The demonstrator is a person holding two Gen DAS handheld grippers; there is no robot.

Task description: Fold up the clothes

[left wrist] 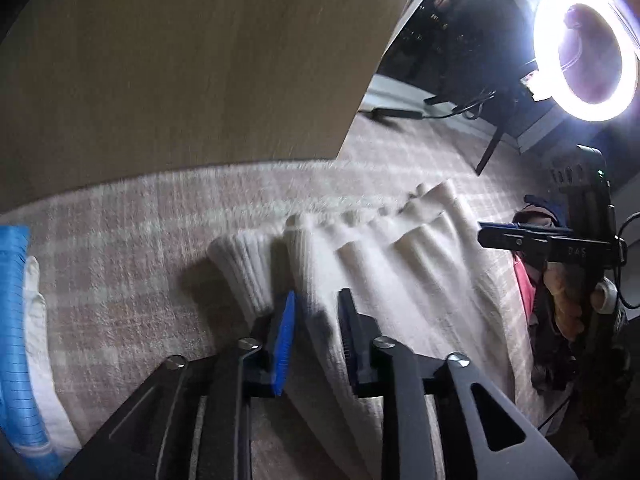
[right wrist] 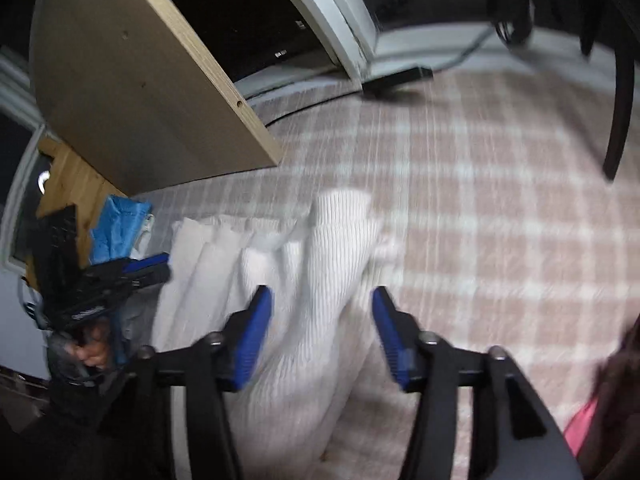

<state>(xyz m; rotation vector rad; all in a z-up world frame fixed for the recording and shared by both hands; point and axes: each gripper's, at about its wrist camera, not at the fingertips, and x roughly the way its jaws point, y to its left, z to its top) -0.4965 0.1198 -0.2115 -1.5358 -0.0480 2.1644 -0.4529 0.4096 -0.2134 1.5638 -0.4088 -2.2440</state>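
We see the checked blanket (right wrist: 500,208) filling both frames, the white ribbed sweater (left wrist: 392,280) lying bunched on it at the centre, and the left gripper (left wrist: 316,304) and right gripper (right wrist: 322,300) both wide apart over its cloth.

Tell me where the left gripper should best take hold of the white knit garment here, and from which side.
Probably the ribbed cuff end of the white knit garment. It lies flat on the checked cover, its edge free just ahead of the open left gripper. Come in low from the near side, one of the fingers on each side of the ribbing.
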